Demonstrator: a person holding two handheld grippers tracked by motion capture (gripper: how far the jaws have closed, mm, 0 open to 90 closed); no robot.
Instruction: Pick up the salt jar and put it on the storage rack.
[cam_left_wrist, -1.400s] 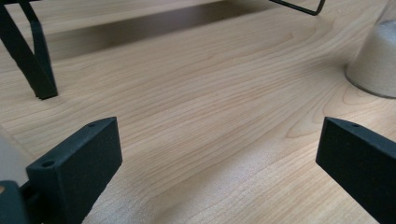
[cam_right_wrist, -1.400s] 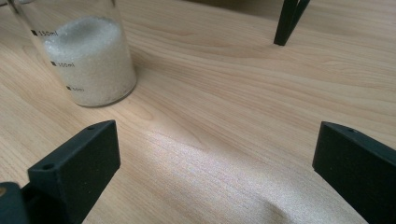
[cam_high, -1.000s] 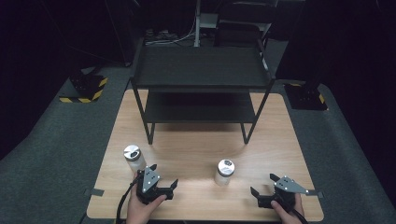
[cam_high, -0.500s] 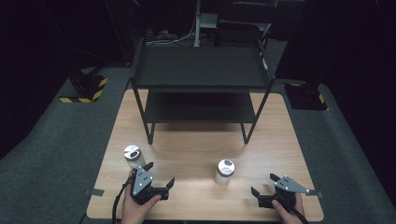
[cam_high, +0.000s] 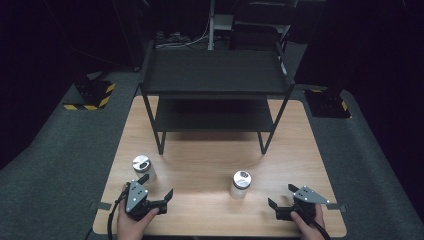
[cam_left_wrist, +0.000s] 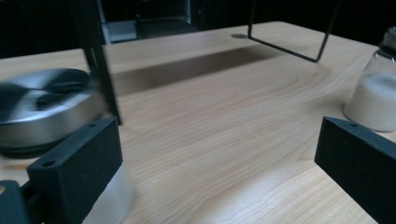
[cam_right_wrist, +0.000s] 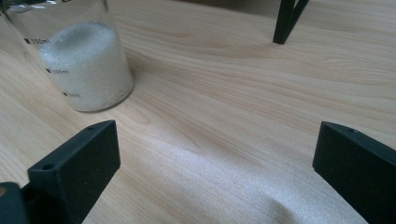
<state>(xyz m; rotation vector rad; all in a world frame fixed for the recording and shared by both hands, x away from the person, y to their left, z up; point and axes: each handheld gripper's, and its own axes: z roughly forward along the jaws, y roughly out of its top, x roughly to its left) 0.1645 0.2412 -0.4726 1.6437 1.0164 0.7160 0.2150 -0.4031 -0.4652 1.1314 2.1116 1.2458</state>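
Wooden table, blurred left jar, cropped right jar

Left gripper wide open beside left jar; right gripper open, apart from right jar.

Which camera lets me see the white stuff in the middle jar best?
The right gripper view: the middle jar is close and sharp there, its white grains clear. The left gripper view catches it cut off at the edge; the high view shows it tiny.
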